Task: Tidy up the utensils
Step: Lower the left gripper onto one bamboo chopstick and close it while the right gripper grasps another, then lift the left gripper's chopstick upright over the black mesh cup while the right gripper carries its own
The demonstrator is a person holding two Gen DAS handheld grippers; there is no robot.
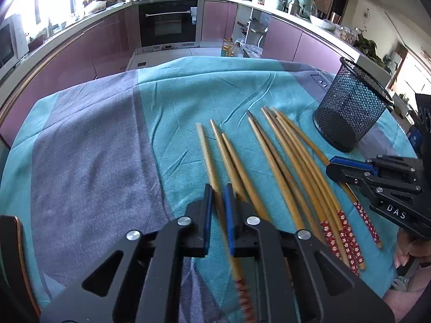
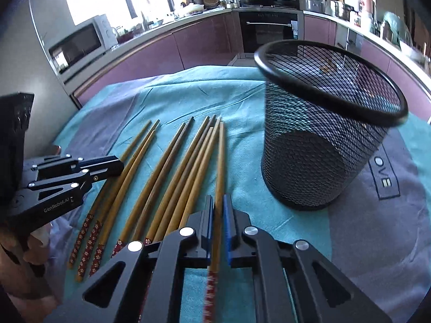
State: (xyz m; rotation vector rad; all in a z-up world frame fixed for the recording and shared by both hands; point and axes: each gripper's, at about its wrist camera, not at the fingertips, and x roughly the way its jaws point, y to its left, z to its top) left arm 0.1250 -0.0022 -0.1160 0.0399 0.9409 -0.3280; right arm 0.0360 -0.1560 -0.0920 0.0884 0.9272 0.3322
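Observation:
Several bamboo chopsticks [image 1: 291, 167] with red flowered ends lie in a fan on the teal cloth; they also show in the right wrist view [image 2: 167, 177]. My left gripper [image 1: 218, 191] is shut on the leftmost chopstick [image 1: 206, 150]. My right gripper [image 2: 218, 202] is shut on the rightmost chopstick [image 2: 220, 156]; it also shows in the left wrist view [image 1: 334, 168]. The left gripper shows in the right wrist view [image 2: 115, 165]. A black mesh cup [image 2: 320, 134] stands upright right of the chopsticks; it also shows in the left wrist view [image 1: 347, 110].
The table is covered by a teal and grey cloth [image 1: 107, 148]. Behind it run purple kitchen cabinets [image 1: 80, 53], an oven [image 1: 168, 21] and a microwave [image 2: 78, 44]. A dark chair back [image 1: 13, 255] is at the lower left.

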